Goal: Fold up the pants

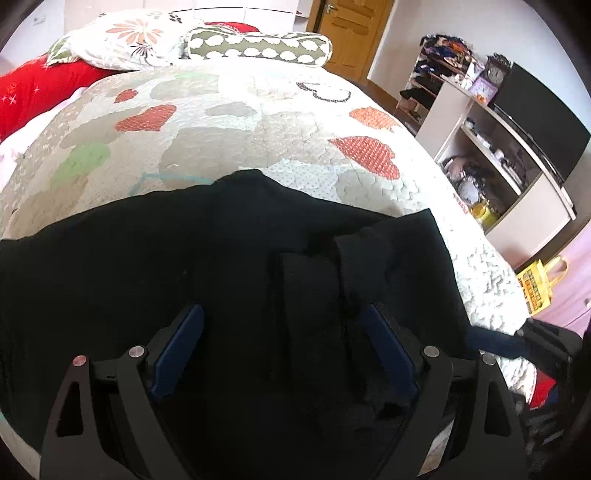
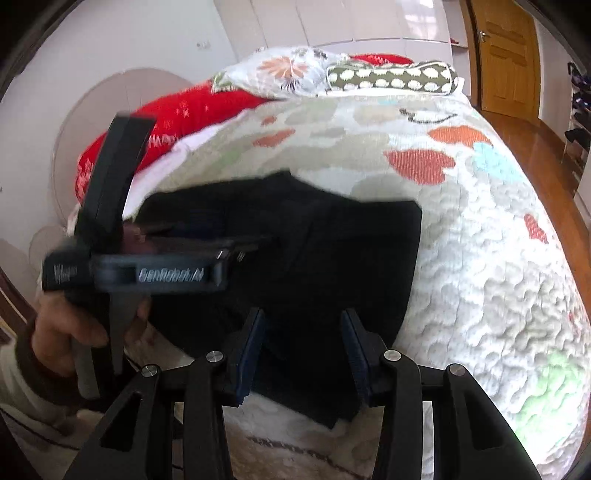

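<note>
On the body of the left gripper (image 2: 236, 254), at about nine o'clock in your right wrist view, you can read a pale, blurred brand mark that looks like "GenRobot.AI". A smaller mark at the body's left end is too smeared to read. In your left wrist view, at three o'clock, the yellow bag (image 1: 537, 286) carries print and the clock (image 1: 496, 75) has a dial, both too small to read.

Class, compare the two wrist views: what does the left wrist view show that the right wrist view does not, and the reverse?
Only the left wrist view shows the shelf unit with its clock and the yellow bag. Only the right wrist view shows the person's left hand holding the left tool. Both show the black pants on the quilted bed, the pillows and the wooden door.
</note>
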A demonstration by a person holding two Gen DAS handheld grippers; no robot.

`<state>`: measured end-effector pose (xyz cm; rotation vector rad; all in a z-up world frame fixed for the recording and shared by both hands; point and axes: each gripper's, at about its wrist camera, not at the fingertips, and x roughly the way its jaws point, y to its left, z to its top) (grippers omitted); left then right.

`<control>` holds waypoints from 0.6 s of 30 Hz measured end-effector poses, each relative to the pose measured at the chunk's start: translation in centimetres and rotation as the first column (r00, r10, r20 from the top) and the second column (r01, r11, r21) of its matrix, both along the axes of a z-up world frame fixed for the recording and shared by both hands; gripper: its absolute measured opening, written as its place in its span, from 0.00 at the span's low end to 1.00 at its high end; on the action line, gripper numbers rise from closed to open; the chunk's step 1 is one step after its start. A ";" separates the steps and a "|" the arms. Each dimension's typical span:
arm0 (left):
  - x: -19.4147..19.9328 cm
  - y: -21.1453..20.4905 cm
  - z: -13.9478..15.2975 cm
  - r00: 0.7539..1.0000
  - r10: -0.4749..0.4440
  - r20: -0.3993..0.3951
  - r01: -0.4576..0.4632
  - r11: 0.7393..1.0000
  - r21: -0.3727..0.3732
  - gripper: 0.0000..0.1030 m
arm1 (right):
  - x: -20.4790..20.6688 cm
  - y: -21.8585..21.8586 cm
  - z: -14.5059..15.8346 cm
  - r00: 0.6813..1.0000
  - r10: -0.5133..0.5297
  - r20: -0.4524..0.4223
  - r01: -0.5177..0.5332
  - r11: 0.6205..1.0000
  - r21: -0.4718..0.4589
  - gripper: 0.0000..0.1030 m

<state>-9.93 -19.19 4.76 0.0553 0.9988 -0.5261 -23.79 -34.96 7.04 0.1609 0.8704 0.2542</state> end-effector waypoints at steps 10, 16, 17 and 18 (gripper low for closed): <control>0.2 2.7 0.0 0.998 0.067 0.018 -0.067 0.998 0.019 0.87 | 4.8 2.2 -2.7 1.000 -0.016 -0.023 0.014 0.999 -0.052 0.45; -0.4 3.8 0.7 0.996 0.076 0.034 -0.077 0.997 0.016 0.87 | 4.5 2.6 -1.5 1.000 -0.001 -0.022 0.000 0.998 -0.059 0.45; -0.5 4.2 0.8 0.996 0.081 0.041 -0.082 0.996 0.018 0.87 | 4.4 2.8 -1.2 1.000 0.003 -0.016 -0.004 0.998 -0.064 0.45; -0.6 4.5 0.9 0.995 0.085 0.046 -0.086 0.996 0.020 0.87 | 4.3 3.0 -1.0 1.000 0.009 -0.013 -0.010 0.998 -0.069 0.45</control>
